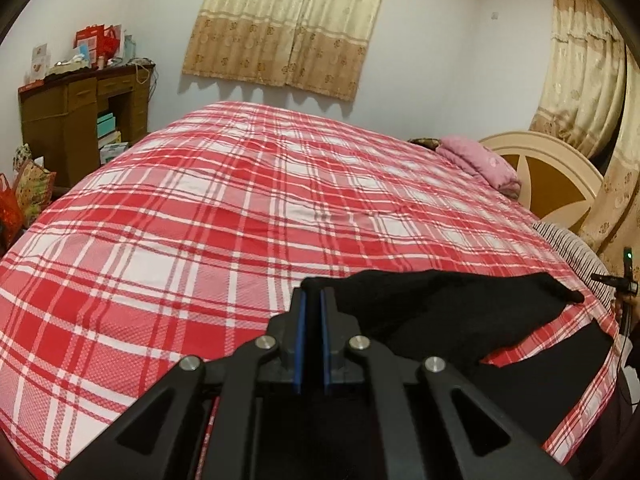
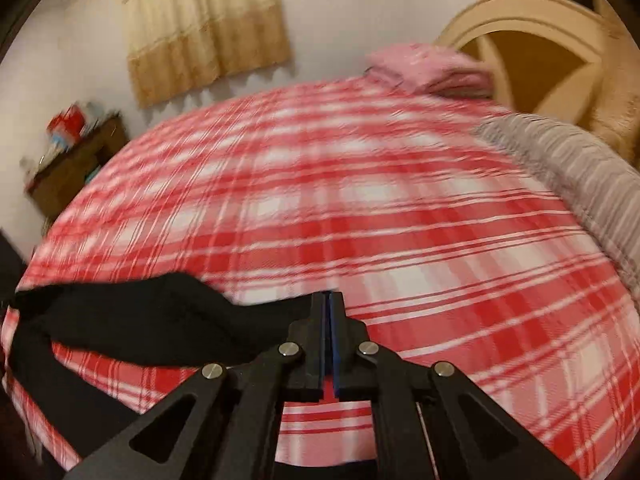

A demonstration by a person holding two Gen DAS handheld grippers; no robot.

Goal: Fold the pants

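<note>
The left tool (image 1: 313,300) is pinched tight on one end of the soft black cloth pants (image 1: 440,304). The right tool (image 2: 329,304) pinches the other end. The pants stretch sideways between them, lifted over the red checked bed (image 1: 240,200).

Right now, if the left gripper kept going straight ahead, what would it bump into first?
Probably the red plaid bedspread. The left gripper, shut on the black pants, points across the bed, slightly downward. Depth is hard to judge in the fisheye view.
</note>
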